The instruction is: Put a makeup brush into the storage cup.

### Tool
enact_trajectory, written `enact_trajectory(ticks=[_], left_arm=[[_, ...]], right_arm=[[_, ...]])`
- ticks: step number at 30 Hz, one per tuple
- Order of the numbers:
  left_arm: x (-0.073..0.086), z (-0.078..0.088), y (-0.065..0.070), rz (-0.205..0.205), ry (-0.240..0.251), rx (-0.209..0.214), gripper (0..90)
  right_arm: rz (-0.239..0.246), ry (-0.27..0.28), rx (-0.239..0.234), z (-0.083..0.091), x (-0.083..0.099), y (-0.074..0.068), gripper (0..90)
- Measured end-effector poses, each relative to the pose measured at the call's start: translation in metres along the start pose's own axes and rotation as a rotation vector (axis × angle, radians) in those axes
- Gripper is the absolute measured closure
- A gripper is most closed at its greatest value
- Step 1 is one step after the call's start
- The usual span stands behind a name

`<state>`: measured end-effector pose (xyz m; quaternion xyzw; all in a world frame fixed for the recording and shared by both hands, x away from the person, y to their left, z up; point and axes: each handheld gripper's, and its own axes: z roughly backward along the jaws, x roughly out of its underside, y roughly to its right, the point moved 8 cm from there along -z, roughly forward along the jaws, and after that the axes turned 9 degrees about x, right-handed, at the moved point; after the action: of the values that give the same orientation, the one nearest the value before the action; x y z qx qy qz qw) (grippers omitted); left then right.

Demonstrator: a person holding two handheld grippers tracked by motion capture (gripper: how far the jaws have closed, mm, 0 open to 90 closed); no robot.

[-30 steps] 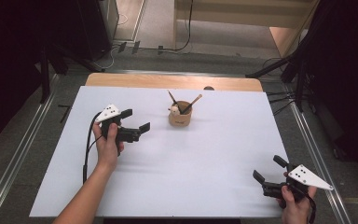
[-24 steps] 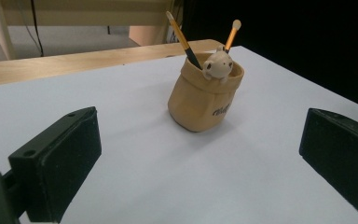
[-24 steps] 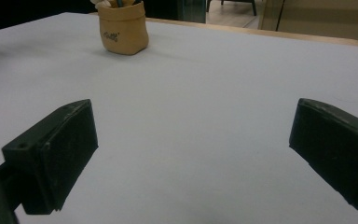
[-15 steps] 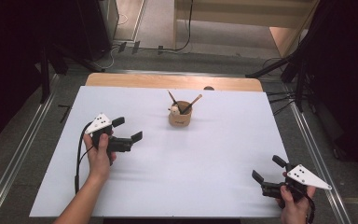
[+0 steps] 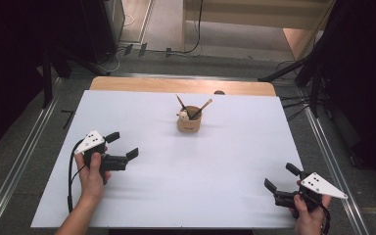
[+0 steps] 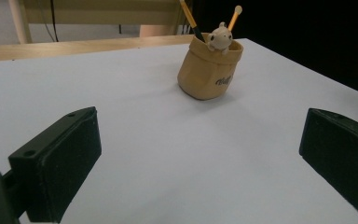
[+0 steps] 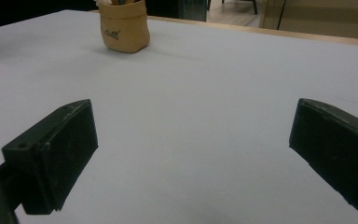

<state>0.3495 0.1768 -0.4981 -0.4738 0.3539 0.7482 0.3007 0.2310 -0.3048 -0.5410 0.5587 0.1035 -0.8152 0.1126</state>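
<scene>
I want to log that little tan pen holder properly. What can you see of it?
The pen holder is a small tan pouch-like cup that looks soft, with a rolled rim and dark lettering on its side. It stands upright on the white table, toward the far middle. Two pencils lean out of it beside a small cream animal figure. Neither gripper touches it.

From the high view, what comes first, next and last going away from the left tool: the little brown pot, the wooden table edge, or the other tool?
From the left tool:
1. Brown pot, mid-table, up and right.
2. Wooden table edge, along the far side.
3. Right tool, at the near right corner.
</scene>
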Motion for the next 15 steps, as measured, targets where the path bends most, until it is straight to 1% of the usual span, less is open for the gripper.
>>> enact_trajectory(ticks=[5, 9, 12, 13, 15], left_arm=[[0.008, 0.016, -0.003, 0.018, 0.013, -0.011, 0.0], [0.014, 0.03, -0.003, 0.024, 0.025, -0.015, 0.0], [0.022, 0.04, -0.001, 0.012, 0.024, -0.031, 0.0], [0.025, 0.043, -0.001, 0.007, 0.018, -0.036, 0.0], [0.029, 0.048, -0.001, 0.011, 0.015, -0.038, 0.0]], right_arm=[[0.006, -0.003, 0.0, -0.001, 0.001, -0.002, 1.5], [0.007, -0.009, -0.002, -0.002, 0.001, -0.003, 1.5], [0.02, -0.011, -0.003, -0.003, 0.002, -0.004, 1.5], [0.018, -0.012, -0.004, -0.004, 0.002, -0.004, 1.5], [0.009, -0.015, 0.002, -0.004, 0.003, -0.003, 1.5]])
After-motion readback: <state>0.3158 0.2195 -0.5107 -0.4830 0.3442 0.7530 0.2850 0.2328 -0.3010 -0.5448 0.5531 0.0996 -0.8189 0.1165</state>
